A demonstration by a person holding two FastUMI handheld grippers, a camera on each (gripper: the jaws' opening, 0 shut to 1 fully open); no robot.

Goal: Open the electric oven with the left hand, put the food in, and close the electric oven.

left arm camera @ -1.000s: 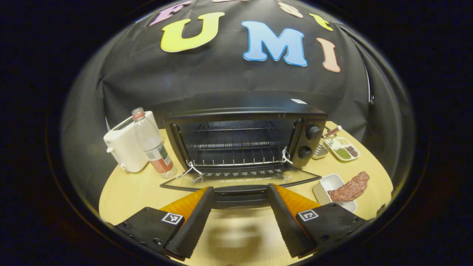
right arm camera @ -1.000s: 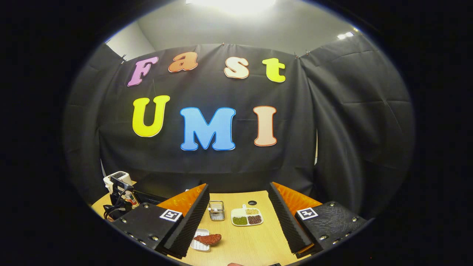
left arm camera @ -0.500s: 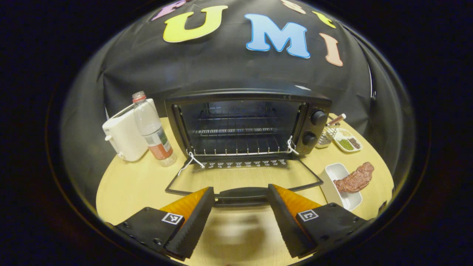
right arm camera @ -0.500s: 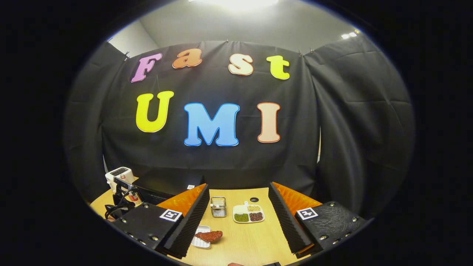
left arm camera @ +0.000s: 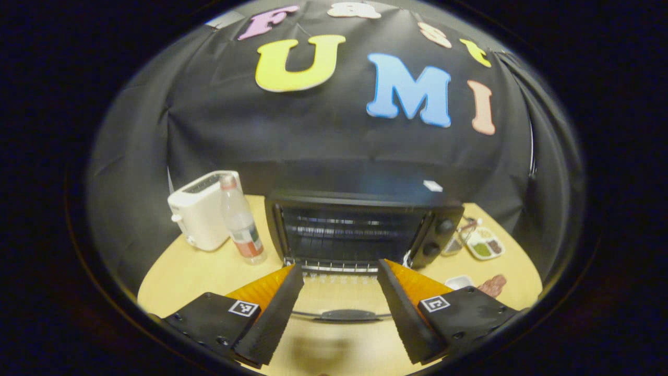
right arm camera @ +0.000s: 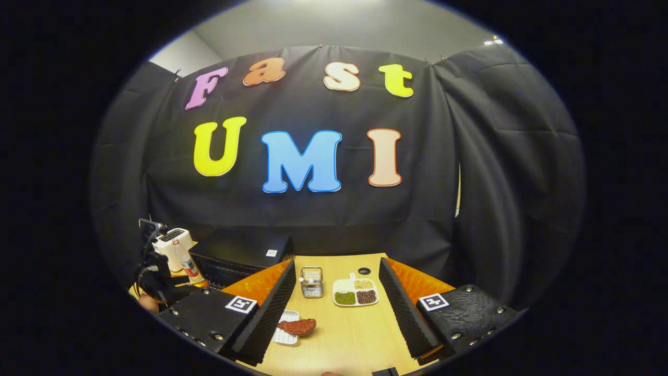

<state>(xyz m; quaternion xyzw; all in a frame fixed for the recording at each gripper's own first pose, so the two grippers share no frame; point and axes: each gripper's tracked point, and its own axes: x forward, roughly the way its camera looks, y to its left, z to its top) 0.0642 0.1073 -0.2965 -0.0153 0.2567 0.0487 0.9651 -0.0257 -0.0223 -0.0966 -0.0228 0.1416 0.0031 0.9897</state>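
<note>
Oven (left arm camera: 360, 235) stands with its door (left arm camera: 342, 303) dropped flat between the released left gripper (left arm camera: 339, 313) fingers, leaving the rack reachable, while the right gripper (right arm camera: 336, 324) (also spread) hovers with the food (right arm camera: 297, 326) at its 9 o'clock.

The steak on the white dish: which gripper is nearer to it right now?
Right. The right gripper hangs open just before the steak; the left gripper faces the oven door, steak off to its side.

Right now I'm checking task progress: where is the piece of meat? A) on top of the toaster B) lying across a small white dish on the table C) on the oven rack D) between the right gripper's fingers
B: in the right gripper view the piece of meat lies across the small white dish on the table, while the oven stands open with its rack bare.
</note>
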